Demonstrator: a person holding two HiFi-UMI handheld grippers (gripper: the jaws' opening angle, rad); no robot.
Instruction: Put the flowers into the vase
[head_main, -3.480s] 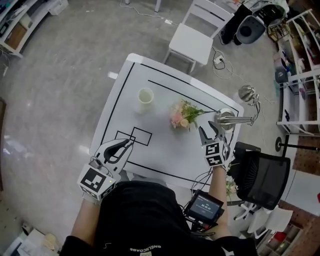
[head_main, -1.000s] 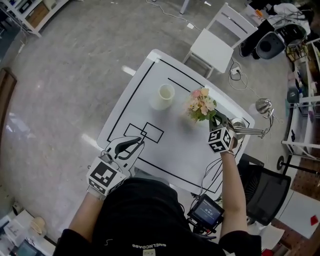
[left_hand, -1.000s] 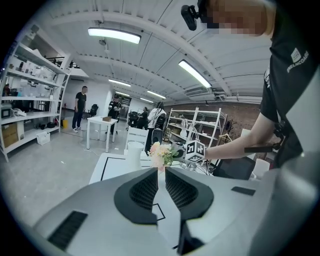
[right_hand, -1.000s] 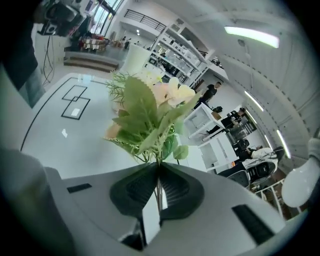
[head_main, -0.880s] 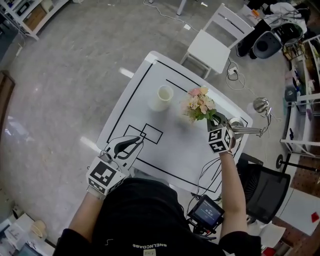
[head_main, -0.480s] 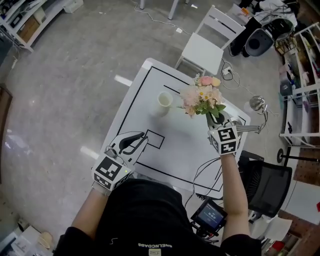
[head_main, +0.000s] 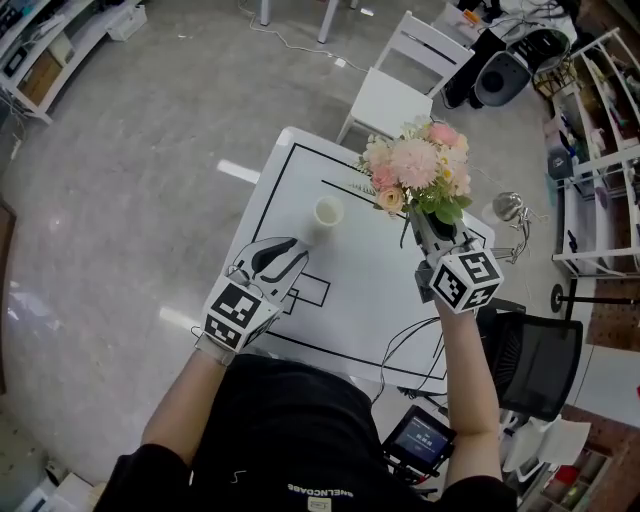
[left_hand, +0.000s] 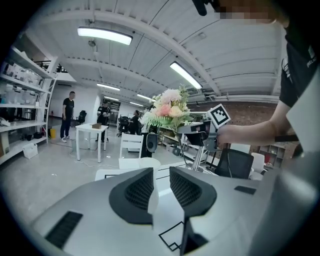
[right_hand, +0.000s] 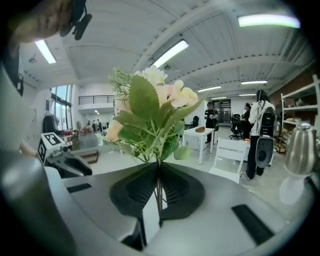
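Gripping flowers (head_main: 415, 170) by stems in my right tongs (right_hand: 157, 172), blooms upright for lowering into vase (head_main: 327, 212); left tongs (left_hand: 161, 182) opening, empty, likely to steady it.

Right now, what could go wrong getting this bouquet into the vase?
1. The right gripper pinches only the thin stems low down, so the top-heavy flowers may swing or slip.
2. The vase stands unheld. The left gripper, jaws opening and empty, is short of it, so a bump could tip it.

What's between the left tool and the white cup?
Only bare tabletop, in the head view, lies between the vase and the left gripper, whose empty fingers are opening.
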